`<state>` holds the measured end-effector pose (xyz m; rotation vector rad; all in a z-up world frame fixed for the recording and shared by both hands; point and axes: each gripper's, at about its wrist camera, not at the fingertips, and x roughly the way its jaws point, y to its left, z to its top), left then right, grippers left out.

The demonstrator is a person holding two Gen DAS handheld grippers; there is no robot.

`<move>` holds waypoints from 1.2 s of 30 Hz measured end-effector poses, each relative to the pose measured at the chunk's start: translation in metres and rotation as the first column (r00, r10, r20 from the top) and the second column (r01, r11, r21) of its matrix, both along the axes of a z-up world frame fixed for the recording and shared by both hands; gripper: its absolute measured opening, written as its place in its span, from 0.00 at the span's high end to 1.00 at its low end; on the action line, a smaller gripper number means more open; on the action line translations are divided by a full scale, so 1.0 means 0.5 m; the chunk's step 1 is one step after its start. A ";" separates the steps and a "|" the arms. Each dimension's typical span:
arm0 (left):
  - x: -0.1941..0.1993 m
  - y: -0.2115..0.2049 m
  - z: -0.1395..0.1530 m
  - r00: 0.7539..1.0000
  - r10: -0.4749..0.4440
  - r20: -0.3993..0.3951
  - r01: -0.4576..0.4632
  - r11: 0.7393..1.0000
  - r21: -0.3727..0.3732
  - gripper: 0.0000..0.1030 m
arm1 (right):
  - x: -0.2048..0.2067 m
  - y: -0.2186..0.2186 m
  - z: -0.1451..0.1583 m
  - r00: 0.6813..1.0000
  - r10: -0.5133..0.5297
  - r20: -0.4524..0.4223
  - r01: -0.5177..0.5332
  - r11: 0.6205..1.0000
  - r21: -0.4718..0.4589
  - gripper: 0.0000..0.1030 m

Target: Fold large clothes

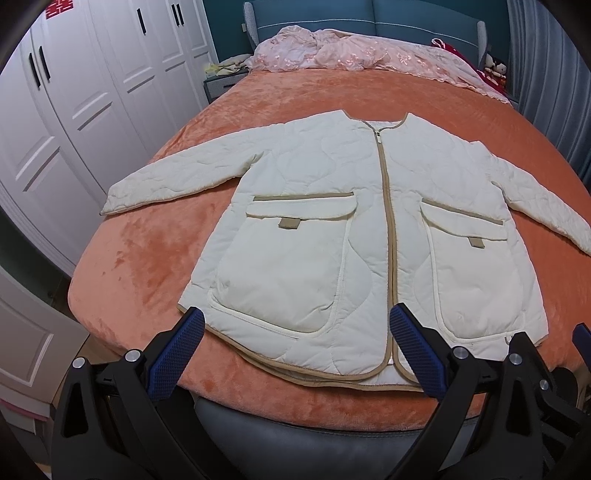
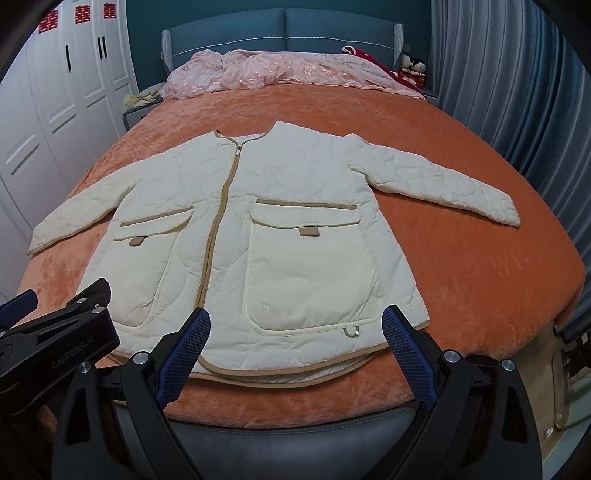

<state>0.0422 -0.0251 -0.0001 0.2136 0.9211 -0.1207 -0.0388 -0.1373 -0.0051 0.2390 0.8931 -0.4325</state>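
A cream quilted jacket [image 1: 325, 221] with tan trim lies flat and zipped on the orange bedspread [image 1: 129, 266], front up, both sleeves spread outward, hem toward me. It also shows in the right wrist view [image 2: 236, 236]. My left gripper [image 1: 297, 325] is open and empty, hovering over the hem at the jacket's left half. My right gripper [image 2: 295, 325] is open and empty over the hem at the jacket's right pocket. The left gripper's body [image 2: 55, 332] shows at the left edge of the right wrist view.
A crumpled pink quilt [image 1: 351, 55] lies by the blue headboard [image 1: 369, 14]. White wardrobes [image 1: 74, 110] stand left of the bed, grey curtains [image 2: 517, 92] to the right. Plush toys [image 2: 412, 68] sit at the far right corner. The bed's dark foot edge [image 2: 295, 424] is just below the grippers.
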 end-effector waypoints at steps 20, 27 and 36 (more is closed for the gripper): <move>0.178 -0.042 -0.091 0.993 0.116 0.029 -0.119 0.986 0.115 0.05 | 0.013 -0.886 -0.191 0.765 -0.643 0.034 0.619 0.749 0.237 0.12; 0.260 -0.065 -0.130 0.991 0.135 -0.023 -0.130 0.979 0.157 0.05 | 0.032 -0.978 -0.256 0.734 -0.679 -0.013 0.664 0.713 0.223 0.23; 0.310 -0.111 -0.136 0.994 0.105 -0.011 -0.102 0.981 0.167 0.05 | 0.073 -1.003 -0.197 0.752 -0.656 0.073 0.634 0.748 0.195 0.91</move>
